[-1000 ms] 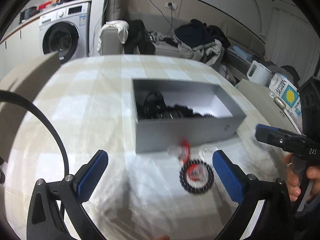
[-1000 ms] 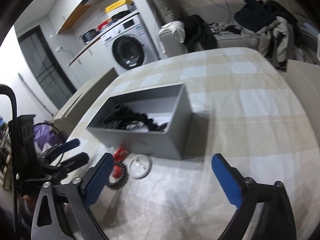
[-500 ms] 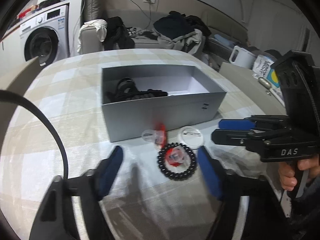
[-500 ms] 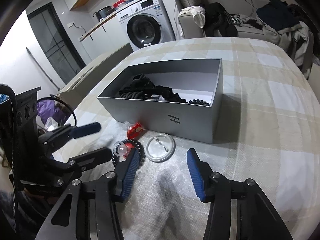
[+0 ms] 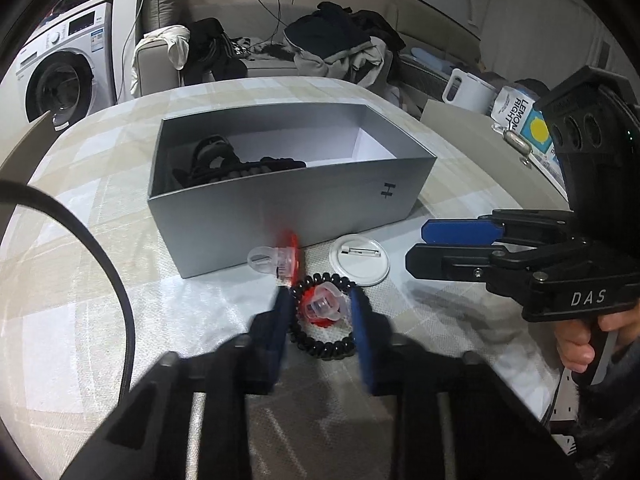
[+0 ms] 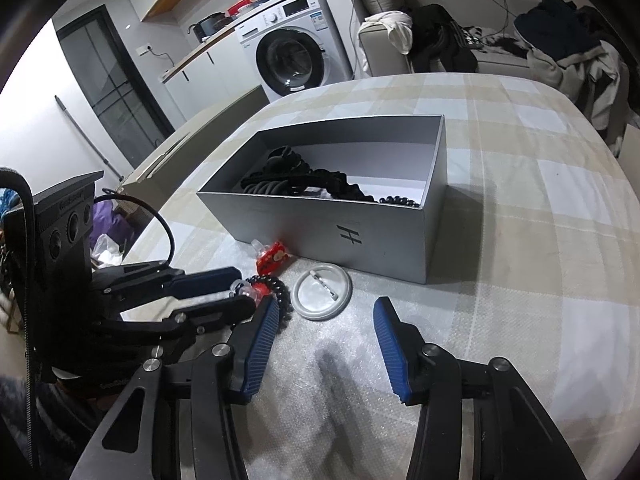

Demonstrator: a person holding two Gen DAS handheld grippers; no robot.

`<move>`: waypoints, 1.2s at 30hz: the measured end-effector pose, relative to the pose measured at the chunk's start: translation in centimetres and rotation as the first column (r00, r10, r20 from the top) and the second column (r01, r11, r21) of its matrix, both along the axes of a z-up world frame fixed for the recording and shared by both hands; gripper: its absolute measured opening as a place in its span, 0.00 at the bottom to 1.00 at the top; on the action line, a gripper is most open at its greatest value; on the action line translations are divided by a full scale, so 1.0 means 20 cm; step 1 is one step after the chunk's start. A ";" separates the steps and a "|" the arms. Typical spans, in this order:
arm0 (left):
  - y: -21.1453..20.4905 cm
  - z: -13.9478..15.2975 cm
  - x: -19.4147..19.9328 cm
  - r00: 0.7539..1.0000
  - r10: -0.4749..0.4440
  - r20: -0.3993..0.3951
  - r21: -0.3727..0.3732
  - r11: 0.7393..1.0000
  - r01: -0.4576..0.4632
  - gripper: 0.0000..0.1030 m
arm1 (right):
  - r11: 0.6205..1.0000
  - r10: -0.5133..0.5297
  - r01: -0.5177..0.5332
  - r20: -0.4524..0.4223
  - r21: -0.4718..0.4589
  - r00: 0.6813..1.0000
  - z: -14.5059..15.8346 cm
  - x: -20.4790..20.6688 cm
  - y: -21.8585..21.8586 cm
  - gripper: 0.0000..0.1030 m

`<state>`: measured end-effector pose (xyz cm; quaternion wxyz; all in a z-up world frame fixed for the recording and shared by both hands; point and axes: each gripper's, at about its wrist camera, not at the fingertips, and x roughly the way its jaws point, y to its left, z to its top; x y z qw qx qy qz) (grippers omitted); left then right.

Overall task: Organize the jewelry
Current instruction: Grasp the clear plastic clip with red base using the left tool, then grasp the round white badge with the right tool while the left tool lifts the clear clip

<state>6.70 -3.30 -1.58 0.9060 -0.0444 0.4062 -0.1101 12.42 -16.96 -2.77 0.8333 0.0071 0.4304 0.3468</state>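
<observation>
A black bead bracelet (image 5: 320, 344) lies on the table with a red and clear ring case (image 5: 322, 307) inside its loop. My left gripper (image 5: 320, 312) is blurred, its blue pads on either side of the bracelet and case, jaws narrowly apart. A second red and clear case (image 5: 280, 258) and a white round pin badge (image 5: 359, 260) lie before the grey box (image 5: 280, 208), which holds black jewelry (image 6: 304, 186). My right gripper (image 6: 324, 320) is open and empty, just short of the badge (image 6: 322, 291); it also shows in the left wrist view (image 5: 416, 248).
The table has a checked cloth (image 6: 520, 184). A washing machine (image 6: 296, 60) and a sofa piled with clothes (image 5: 336, 48) stand behind. A white kettle (image 5: 466, 90) and a packet (image 5: 528, 124) sit on a side surface at the right.
My left gripper has moved forward and narrowed its jaws around the bracelet and case. My right gripper has come closer to the badge and opened a little wider.
</observation>
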 end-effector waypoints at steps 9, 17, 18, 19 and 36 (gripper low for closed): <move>0.00 0.05 -0.08 0.998 -0.008 0.054 0.003 1.000 0.008 0.12 | 1.000 0.008 -0.008 -0.010 -0.003 1.000 -0.01 -0.01 0.02 0.47; 0.09 0.08 -0.11 0.996 0.064 0.070 -0.022 0.998 -0.062 0.12 | 0.996 0.014 -0.013 0.011 -0.089 1.000 -0.04 0.03 0.09 0.45; 0.10 0.08 -0.11 0.995 0.071 0.072 -0.025 0.997 -0.070 0.12 | 0.994 0.019 -0.017 0.016 -0.106 1.000 -0.04 0.03 0.11 0.45; 0.10 0.08 -0.11 0.994 0.077 0.073 -0.029 0.997 -0.075 0.12 | 0.992 0.025 -0.023 0.015 -0.125 1.000 -0.05 0.03 0.12 0.45; 0.20 0.05 -0.11 0.987 0.150 0.065 -0.076 0.987 -0.145 0.12 | 0.942 0.130 -0.087 0.112 -0.323 0.985 -0.08 0.01 0.30 0.44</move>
